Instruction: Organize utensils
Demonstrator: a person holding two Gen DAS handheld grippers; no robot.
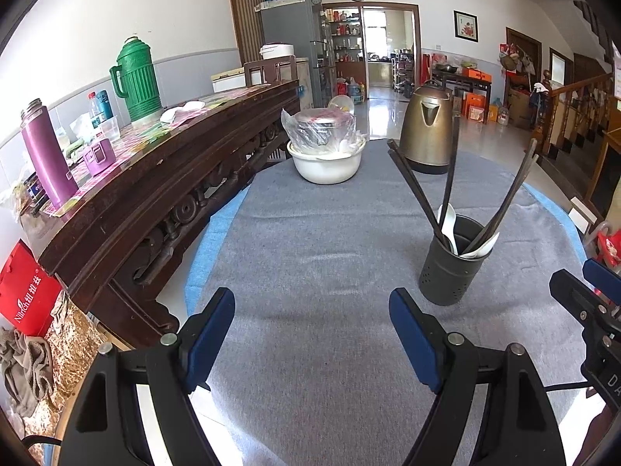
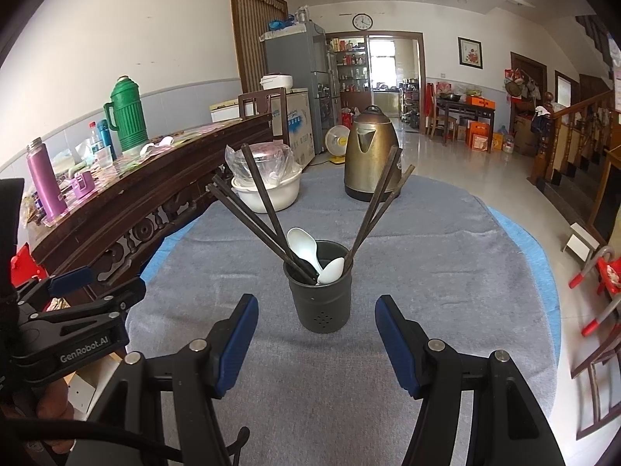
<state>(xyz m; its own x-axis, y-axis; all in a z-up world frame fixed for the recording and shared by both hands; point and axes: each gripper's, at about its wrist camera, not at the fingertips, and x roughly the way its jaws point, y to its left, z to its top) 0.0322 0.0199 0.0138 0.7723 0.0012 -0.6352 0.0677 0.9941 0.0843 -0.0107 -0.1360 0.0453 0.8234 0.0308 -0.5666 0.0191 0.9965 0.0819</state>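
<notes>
A dark grey perforated utensil holder (image 2: 321, 298) (image 1: 450, 262) stands upright on the grey table cloth (image 2: 427, 240). Several dark chopsticks (image 2: 264, 209) (image 1: 452, 167) fan out of it to both sides, and two white spoons (image 2: 306, 250) (image 1: 479, 248) rest inside. My right gripper (image 2: 315, 312) hovers just in front of the holder, open, with nothing between its blue pads. My left gripper (image 1: 312, 305) is open over bare cloth, left of the holder, also empty. The left gripper (image 2: 93, 283) shows at the left edge of the right wrist view.
A bronze kettle (image 2: 368, 155) (image 1: 427, 124) and a white basin (image 2: 268, 192) (image 1: 328, 165) holding a plastic-wrapped pot stand at the far end of the table. A dark wooden sideboard (image 1: 155, 178) with flasks runs along the left. Tiled floor lies to the right.
</notes>
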